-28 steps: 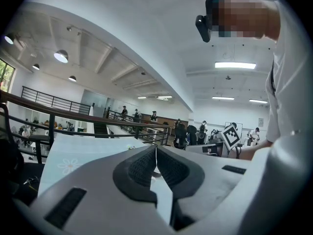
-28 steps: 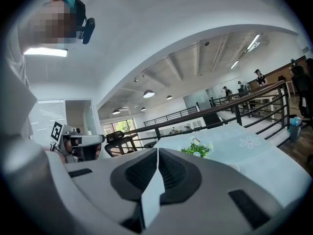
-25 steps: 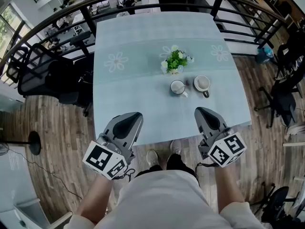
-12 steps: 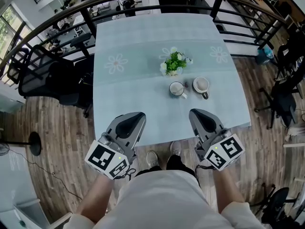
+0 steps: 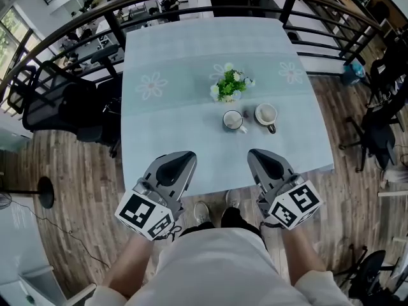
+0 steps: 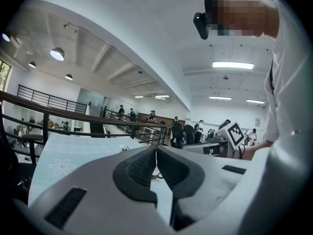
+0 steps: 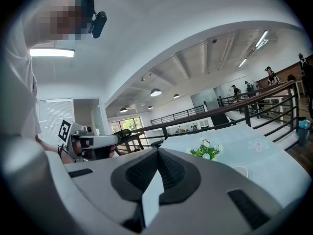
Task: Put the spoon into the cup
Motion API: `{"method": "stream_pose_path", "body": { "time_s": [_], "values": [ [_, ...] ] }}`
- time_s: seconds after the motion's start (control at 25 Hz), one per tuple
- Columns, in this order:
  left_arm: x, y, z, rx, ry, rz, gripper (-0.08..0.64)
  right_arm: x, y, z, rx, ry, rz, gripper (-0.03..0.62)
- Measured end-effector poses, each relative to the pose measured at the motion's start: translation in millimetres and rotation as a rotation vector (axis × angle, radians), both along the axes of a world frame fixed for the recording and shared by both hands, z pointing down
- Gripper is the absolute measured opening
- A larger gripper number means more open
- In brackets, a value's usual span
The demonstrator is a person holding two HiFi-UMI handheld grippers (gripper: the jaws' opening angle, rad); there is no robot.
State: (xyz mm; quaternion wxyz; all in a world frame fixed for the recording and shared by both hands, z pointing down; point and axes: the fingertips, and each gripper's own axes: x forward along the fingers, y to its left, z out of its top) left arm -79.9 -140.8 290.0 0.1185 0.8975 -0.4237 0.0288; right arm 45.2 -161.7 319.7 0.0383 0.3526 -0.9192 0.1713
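Note:
Two white cups stand on the pale blue tablecloth in the head view, a left cup (image 5: 233, 120) and a right cup (image 5: 266, 113). A short dark piece (image 5: 273, 129) pokes out at the right cup's near side; I cannot tell whether it is the spoon or a handle. My left gripper (image 5: 180, 155) and right gripper (image 5: 257, 153) hover at the table's near edge, well short of the cups. Both are shut with nothing between the jaws, as the left gripper view (image 6: 156, 153) and right gripper view (image 7: 157, 156) show. A cup rim (image 7: 240, 170) peeks over the right jaw.
A small pot of green and white flowers (image 5: 229, 85) stands just behind the cups, also seen as the flowers (image 7: 206, 151) in the right gripper view. The square table (image 5: 159, 132) is ringed by a dark railing (image 5: 115, 19), black chairs (image 5: 57, 101) at the left, wood floor around.
The right gripper has drifted a little left, toward the left gripper. The whole view has shifted slightly, so the cups and flowers sit a bit further left and up.

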Motion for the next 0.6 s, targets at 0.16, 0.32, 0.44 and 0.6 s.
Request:
{"method": "stream_pose_path", "body": {
  "time_s": [0.16, 0.32, 0.44, 0.6],
  "values": [
    [4, -2, 4, -0.006, -0.003, -0.001, 0.021, 1, -3, 7, -0.014, 0.000, -0.005, 0.021],
    [6, -5, 3, -0.005, -0.003, -0.004, 0.021, 1, -7, 6, -0.015, -0.004, -0.008, 0.021],
    [6, -8, 3, -0.007, -0.005, -0.006, 0.021, 2, -11, 6, -0.014, -0.007, -0.010, 0.021],
    [8, -11, 4, -0.006, -0.005, -0.007, 0.021, 3, -14, 7, -0.012, -0.008, -0.015, 0.021]
  ]
}}
